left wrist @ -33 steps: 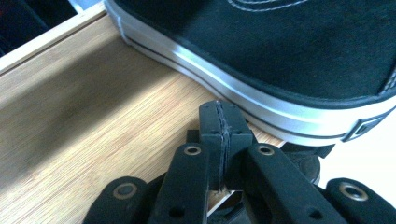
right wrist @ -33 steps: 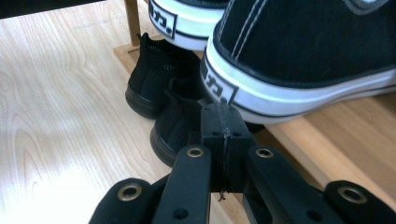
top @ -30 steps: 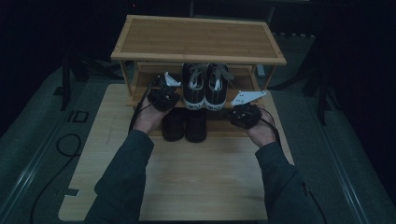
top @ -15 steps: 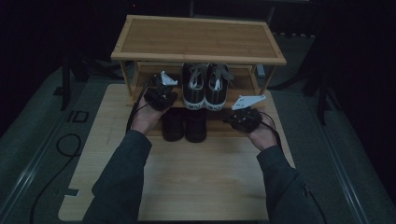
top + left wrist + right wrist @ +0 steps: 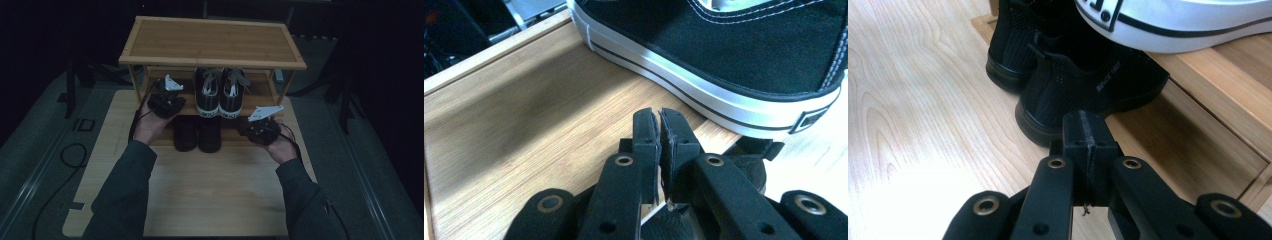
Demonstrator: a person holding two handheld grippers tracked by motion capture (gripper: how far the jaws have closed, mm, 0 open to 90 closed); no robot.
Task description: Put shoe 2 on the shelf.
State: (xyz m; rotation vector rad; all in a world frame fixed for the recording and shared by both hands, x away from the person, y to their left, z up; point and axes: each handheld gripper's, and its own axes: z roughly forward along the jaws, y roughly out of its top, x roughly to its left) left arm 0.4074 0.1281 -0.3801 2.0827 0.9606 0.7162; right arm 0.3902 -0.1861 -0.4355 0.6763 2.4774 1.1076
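A pair of black-and-white sneakers [image 5: 221, 92] stands on the lower shelf of a wooden shoe rack [image 5: 210, 42]. A pair of all-black shoes [image 5: 197, 132] sits on the board below, toes under the rack. My left gripper [image 5: 169, 97] hovers over the lower shelf [image 5: 524, 130], left of the near sneaker [image 5: 734, 55]. Its jaws [image 5: 659, 112] are together with a hair-thin slit, have just been opening slightly, and hold nothing. My right gripper [image 5: 248, 130] is low at the right of the black shoes [image 5: 1073, 85], shut [image 5: 1087, 117] and empty. A sneaker sole [image 5: 1173, 25] is above it.
The rack stands at the far end of a light wooden board [image 5: 210, 195] on a grey floor mat. A rack leg [image 5: 282, 90] is just beyond the right hand. A black cable [image 5: 70, 155] loops on the floor at left. Dark stands flank the rack.
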